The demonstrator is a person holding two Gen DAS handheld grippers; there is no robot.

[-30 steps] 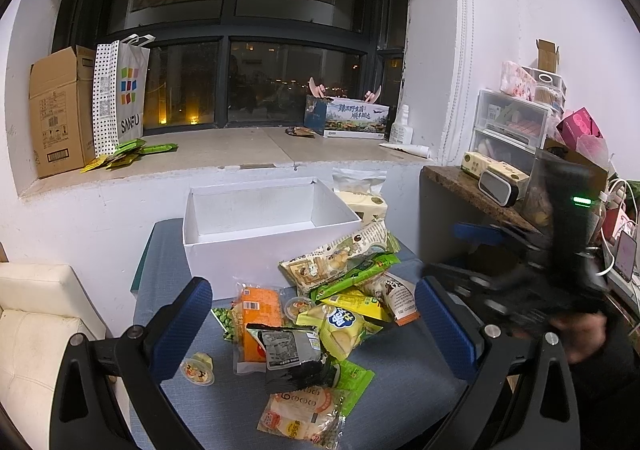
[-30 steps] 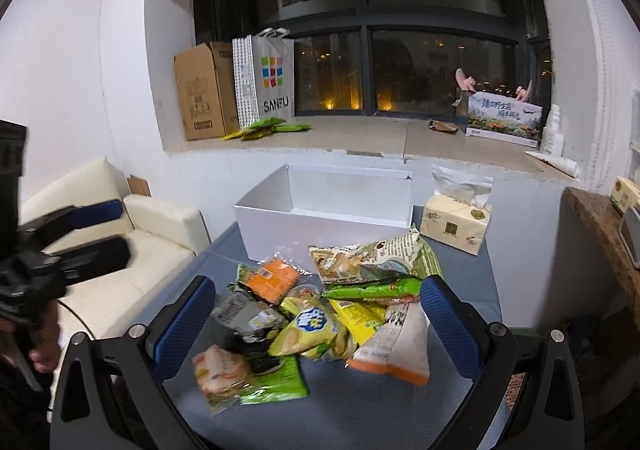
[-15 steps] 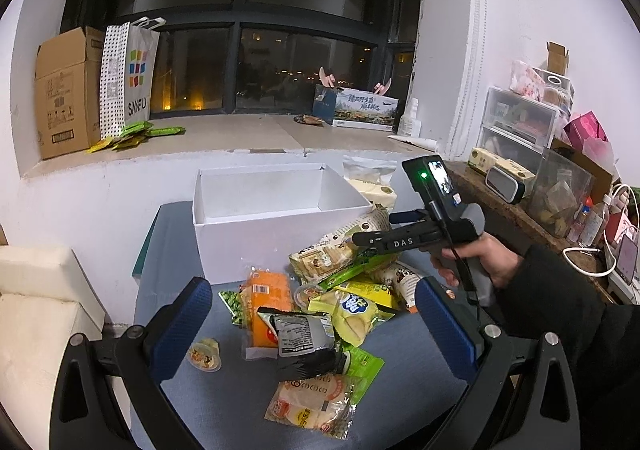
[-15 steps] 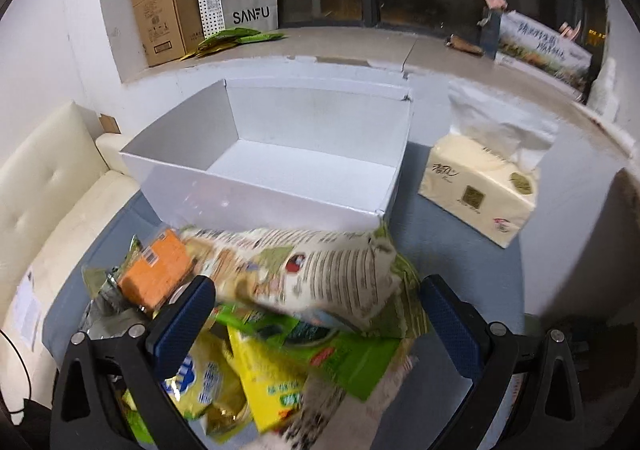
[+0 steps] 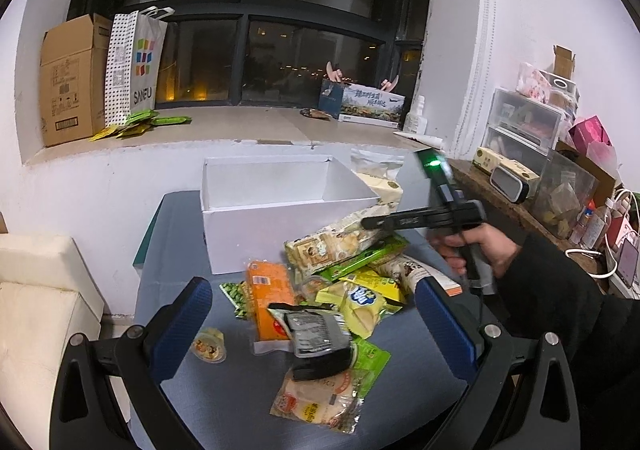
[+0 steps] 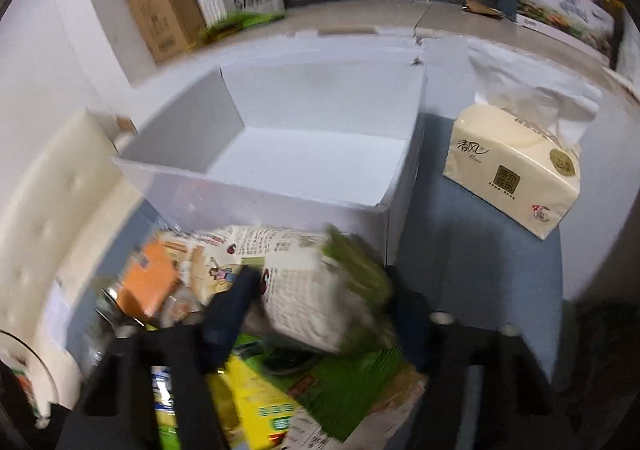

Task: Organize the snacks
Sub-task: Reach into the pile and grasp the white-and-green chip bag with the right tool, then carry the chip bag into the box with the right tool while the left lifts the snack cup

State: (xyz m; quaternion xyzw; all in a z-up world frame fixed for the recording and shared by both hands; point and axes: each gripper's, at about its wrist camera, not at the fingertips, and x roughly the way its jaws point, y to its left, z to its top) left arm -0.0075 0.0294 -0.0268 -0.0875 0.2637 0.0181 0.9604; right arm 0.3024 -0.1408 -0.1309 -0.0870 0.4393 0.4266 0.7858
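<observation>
Target packet: the large cream biscuit bag lies on top of the snack pile, leaning against the front wall of the white box; in the left wrist view it is the printed bag with biscuits pictured on it.
Right gripper: the right gripper is closing around the bag's near end, the packet between its blue pads; the frame is blurred, so I cannot tell whether the pads press on it yet.
Left gripper: the left gripper hovers wide apart over the near side of the pile, holding nothing.
How the bag will handle: judged light and soft, a puffy film pouch that buckles under the pads; the film looks smooth and may slide, and the biscuits inside would likely crack under a hard squeeze.
Where to hold: best across the flat sealed end or a narrow edge, not the bulging middle, so the contents are spared.
Neighbours: a green packet and a yellow packet lie partly under the bag and may be dragged along; the orange packet lies just beside it.
Destination: the white box stands open and bare inside, right behind the pile, with a tissue pack beside it.
</observation>
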